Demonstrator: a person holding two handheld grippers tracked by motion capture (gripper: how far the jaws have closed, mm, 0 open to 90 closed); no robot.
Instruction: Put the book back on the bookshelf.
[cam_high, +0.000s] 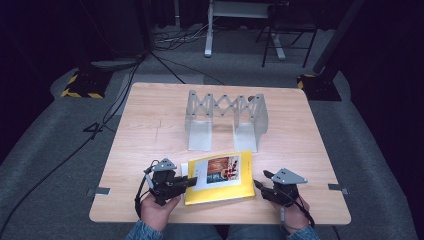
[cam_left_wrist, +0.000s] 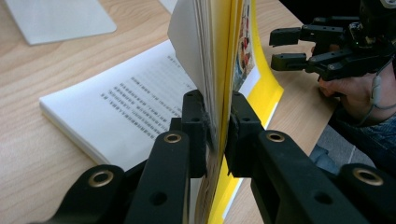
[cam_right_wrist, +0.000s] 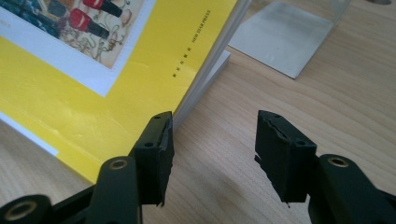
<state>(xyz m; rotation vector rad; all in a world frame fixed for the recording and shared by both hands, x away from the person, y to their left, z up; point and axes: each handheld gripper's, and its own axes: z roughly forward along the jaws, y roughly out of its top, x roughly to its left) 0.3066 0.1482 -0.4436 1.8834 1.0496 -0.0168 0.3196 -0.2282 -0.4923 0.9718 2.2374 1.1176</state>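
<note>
A yellow book (cam_high: 220, 180) with a picture on its cover lies near the table's front edge. My left gripper (cam_high: 192, 181) is at its left edge. In the left gripper view the left gripper (cam_left_wrist: 217, 100) is shut on the yellow cover (cam_left_wrist: 268, 88) and a sheaf of pages, which stand lifted off a flat printed page (cam_left_wrist: 140, 98). My right gripper (cam_high: 260, 179) sits just right of the book. Its jaws (cam_right_wrist: 215, 126) stand open over bare wood, the left one close to the book's corner (cam_right_wrist: 140, 60), with nothing between them.
A grey metal expanding book rack (cam_high: 225, 117) stands mid-table behind the book; one of its flat base plates (cam_right_wrist: 285, 37) lies close beyond the right gripper. The wooden table (cam_high: 150, 130) has its front edge just behind both hands. Stands and cables sit on the floor beyond.
</note>
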